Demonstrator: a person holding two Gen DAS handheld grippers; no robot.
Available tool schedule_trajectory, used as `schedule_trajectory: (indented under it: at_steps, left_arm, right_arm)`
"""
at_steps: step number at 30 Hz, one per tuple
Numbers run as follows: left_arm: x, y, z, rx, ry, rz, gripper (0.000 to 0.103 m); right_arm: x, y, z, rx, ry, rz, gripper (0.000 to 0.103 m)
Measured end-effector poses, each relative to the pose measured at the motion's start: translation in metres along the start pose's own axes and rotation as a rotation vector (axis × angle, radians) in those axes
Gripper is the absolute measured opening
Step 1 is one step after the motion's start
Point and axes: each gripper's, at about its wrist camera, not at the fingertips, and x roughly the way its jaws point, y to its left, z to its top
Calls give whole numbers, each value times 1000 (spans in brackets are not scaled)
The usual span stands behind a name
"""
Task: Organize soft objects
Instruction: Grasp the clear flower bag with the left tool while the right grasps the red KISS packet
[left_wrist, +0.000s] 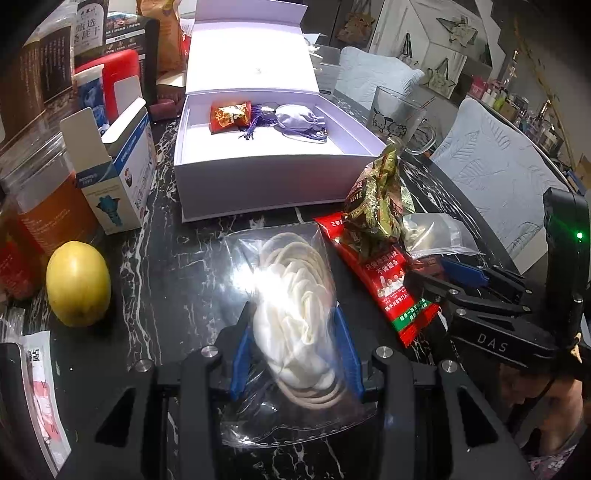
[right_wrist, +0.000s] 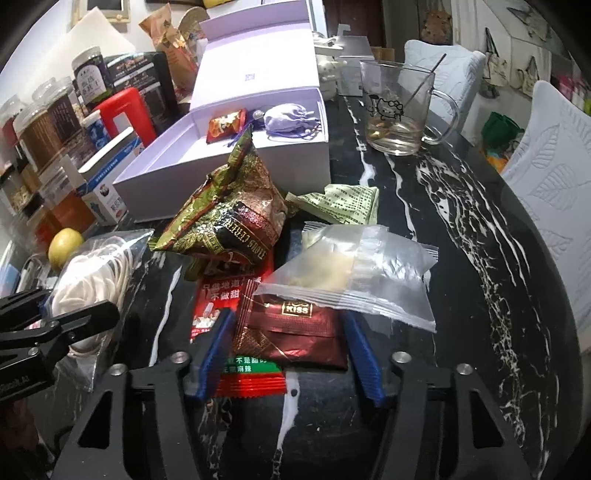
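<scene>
The left gripper (left_wrist: 293, 347) clamps a clear bag of white cord (left_wrist: 291, 295) on the black marble table (left_wrist: 177, 266), before the open white box (left_wrist: 258, 177). Right wrist view only: the right gripper (right_wrist: 288, 354) stands wide around a maroon sachet (right_wrist: 295, 328).

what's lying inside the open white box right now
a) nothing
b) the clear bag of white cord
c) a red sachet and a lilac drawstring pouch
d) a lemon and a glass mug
c: the left wrist view shows a red sachet and a lilac drawstring pouch resting on the floor of the open white box.
</scene>
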Motion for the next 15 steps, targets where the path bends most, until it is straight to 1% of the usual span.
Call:
schedule_trajectory:
  at_steps: [1, 3, 4, 5, 6, 11, 15]
  left_arm:
    - [0, 0, 0, -1, -1, 0, 41]
    - [-1, 1, -1, -6, -6, 0, 42]
    - [-2, 1, -2, -8, -9, 0, 41]
    - [-4, 1, -3, -10, -12, 0, 41]
    - [-5, 0, -4, -10, -15, 0, 41]
    - [-11, -7, -7, 4, -25, -12, 42]
    - [-17, -14, -11, 15, -34, -25, 41]
  right_arm:
    - [-1, -1, 0, 3, -1, 5, 53]
    - [-2, -3, -1, 17, -6, 8, 45]
    - [-3, -4, -2, 23, -7, 13, 44]
    - [-4, -5, -3, 27, -8, 16, 40]
    - [-5, -5, -4, 29, -8, 21, 38]
    - [-11, -9, -10, 52, -13, 57, 36]
    - [-18, -13, -17, 76, -21, 67, 36]
